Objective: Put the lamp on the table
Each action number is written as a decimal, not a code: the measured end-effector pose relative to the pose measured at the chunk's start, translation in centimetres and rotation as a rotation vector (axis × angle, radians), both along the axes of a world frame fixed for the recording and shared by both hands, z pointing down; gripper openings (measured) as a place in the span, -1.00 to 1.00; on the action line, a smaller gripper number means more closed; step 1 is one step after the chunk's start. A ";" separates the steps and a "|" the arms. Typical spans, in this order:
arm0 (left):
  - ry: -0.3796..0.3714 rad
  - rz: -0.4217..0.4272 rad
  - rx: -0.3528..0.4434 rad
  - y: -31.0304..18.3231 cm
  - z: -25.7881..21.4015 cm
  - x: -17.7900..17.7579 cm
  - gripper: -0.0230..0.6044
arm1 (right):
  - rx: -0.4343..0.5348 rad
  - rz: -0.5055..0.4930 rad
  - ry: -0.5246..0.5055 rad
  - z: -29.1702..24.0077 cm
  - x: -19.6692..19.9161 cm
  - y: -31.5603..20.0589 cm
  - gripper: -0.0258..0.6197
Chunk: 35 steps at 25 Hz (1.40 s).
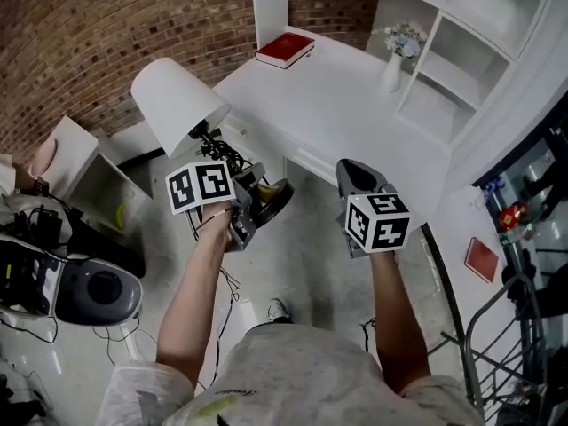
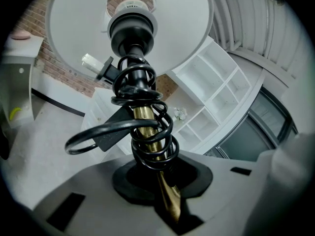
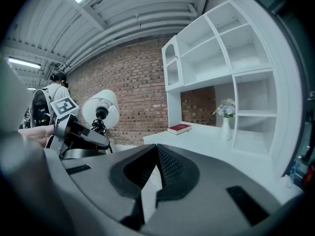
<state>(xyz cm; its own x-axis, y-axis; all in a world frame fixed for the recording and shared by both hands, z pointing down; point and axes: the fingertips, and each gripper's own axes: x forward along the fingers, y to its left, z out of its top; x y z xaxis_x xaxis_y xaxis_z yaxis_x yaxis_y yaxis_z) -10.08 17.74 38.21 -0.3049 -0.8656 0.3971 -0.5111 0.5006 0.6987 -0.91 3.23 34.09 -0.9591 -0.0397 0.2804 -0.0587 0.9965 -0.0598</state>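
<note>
Jaws of left gripper [image 2: 165,183] tight on cord-wound brass stem of lamp [image 1: 177,100]; right gripper [image 3: 156,168] seemingly closed, empty.

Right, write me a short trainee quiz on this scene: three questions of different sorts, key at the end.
1. True or false: the lamp stands on the white table.
2. What is coiled round the lamp's brass stem? A black cord; B red ribbon; C metal chain.
3. Name the gripper that holds the lamp.
Key: 1 false, it is held off the table; 2 A; 3 the left gripper.
</note>
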 end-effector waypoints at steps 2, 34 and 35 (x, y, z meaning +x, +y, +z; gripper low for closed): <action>0.000 0.019 -0.003 -0.2 0.2 -0.8 -0.68 | 0.003 0.015 0.004 0.1 -0.6 0.0 -0.91; 0.001 0.184 -0.018 -3.4 1.3 -4.7 -0.69 | -0.006 0.175 0.009 1.6 -2.9 -2.1 -0.91; 0.002 0.189 -0.016 -3.6 1.3 -4.7 -0.69 | -0.006 0.179 0.008 1.6 -2.8 -2.3 -0.91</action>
